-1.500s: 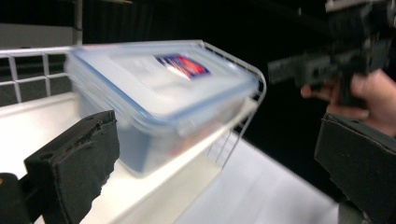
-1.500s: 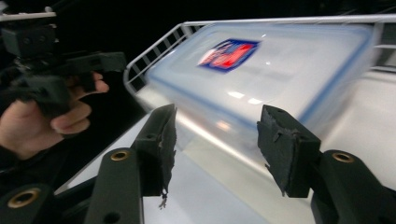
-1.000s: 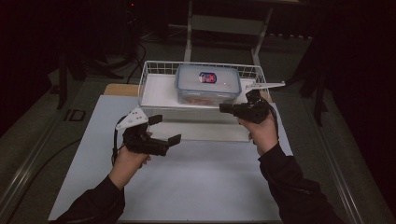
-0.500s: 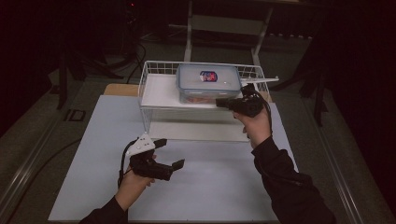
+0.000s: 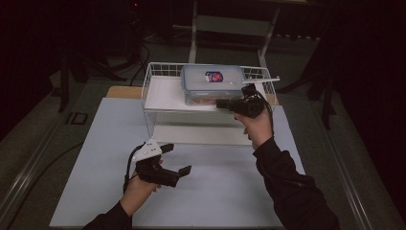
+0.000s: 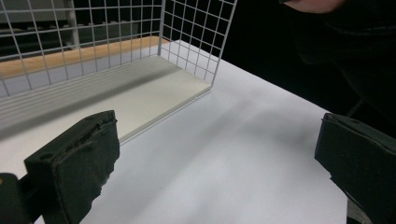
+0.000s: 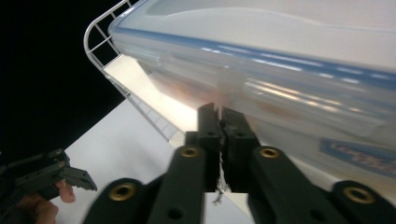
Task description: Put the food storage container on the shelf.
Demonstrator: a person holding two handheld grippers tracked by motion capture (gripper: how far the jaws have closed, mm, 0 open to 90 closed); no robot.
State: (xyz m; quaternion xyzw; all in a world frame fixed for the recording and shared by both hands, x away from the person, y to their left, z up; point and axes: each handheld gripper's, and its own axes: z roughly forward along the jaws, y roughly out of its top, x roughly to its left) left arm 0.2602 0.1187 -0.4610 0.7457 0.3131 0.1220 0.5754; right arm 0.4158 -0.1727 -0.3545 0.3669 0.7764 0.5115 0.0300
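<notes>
Black right tongs, pressed together, reach toward the container; left tongs gape wide low over the table.

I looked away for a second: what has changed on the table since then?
The left gripper pulled back toward the person, jaws open and empty. The right gripper moved in against the front of the lidded container, jaws shut, gripping nothing. The container and the wire rack stayed put.

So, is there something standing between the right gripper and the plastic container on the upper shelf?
Nothing visible. The right gripper, jaws shut, is already at the near side of the plastic container on the upper shelf of the wire rack; the right gripper view shows no object between them.
</notes>
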